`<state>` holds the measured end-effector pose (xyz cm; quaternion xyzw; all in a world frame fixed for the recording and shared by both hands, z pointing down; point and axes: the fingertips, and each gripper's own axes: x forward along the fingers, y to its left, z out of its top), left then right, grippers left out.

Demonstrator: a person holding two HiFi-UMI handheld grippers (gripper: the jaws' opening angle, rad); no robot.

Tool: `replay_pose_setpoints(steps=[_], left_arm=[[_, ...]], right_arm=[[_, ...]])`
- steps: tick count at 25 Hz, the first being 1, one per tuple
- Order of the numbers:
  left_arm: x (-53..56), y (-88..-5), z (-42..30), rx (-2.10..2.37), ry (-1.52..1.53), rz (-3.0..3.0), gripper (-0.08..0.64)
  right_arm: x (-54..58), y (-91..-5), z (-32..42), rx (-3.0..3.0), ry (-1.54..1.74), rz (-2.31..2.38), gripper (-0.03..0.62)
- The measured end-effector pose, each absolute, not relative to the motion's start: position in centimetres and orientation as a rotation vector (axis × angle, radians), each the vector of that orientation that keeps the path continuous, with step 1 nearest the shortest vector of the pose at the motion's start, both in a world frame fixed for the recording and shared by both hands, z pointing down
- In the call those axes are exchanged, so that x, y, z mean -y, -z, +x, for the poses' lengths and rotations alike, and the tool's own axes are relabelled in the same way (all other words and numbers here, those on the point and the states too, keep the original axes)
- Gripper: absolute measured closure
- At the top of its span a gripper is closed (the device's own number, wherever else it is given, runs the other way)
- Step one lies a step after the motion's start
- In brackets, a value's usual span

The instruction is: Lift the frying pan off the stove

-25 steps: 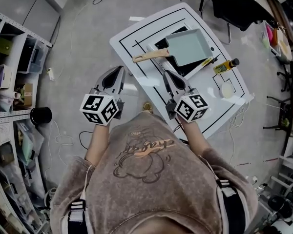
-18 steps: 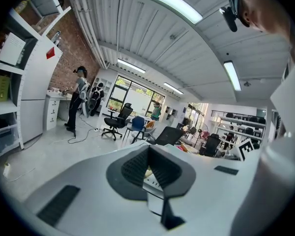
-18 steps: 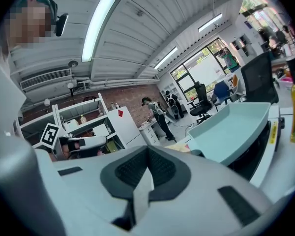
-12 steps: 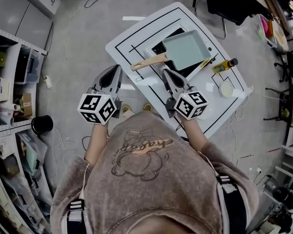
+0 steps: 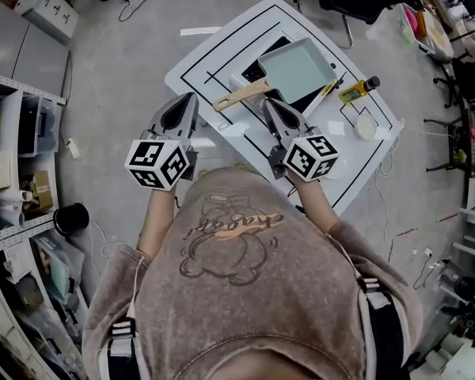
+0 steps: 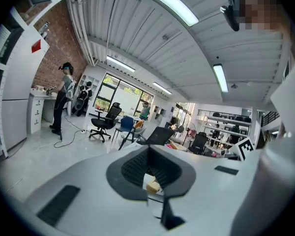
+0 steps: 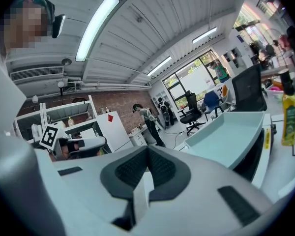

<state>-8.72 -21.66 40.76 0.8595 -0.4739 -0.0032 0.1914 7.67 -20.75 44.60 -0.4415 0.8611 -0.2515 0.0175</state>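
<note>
Change since earlier: in the head view, both grippers have edged toward the white table with black lines, and the right one is now nearer the pan handle.
Head view, pan: the pale green rectangular frying pan sits on the flat black stove. Its light wooden handle points to 8 o'clock.
Head view, grippers: the left gripper is at 9 o'clock of the handle end, off the table edge. The right gripper is just at 4 o'clock of the handle and not touching it.
Left gripper view: the left gripper has its jaws together and empty. A bit of the handle shows beyond them.
Right gripper view: the right gripper has its jaws closed on nothing. The pan is at 2 o'clock.
Progress: only the approach is under way. Opening the jaws, gripping the handle and lifting all remain.
</note>
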Motion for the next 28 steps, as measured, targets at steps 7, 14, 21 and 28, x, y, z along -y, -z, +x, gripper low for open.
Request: replay_pose_setpoints(steps=[7, 14, 21, 28], left_arm=[[22.0, -40.8, -8.5, 1.273, -0.001, 2.44, 0.552], [22.2, -41.3, -8.5, 1.24, -0.011, 2.445, 0.552], [22.3, -41.4, -8.0, 1.209, -0.016, 2.454, 0.552], [22.3, -41.5, -7.8, 1.205, -0.01, 2.449, 0.552]], right_arm=[[20.6, -44.3, 7.4, -2.652, 0.769, -1.397, 0.582], [20.6, -45.1, 7.0, -2.674, 0.862, -1.333, 0.476], [20.2, -46.9, 6.4, -2.648, 1.046, -1.261, 0.257], [20.5, -47.5, 5.3, -2.539, 1.181, -1.142, 0.104]])
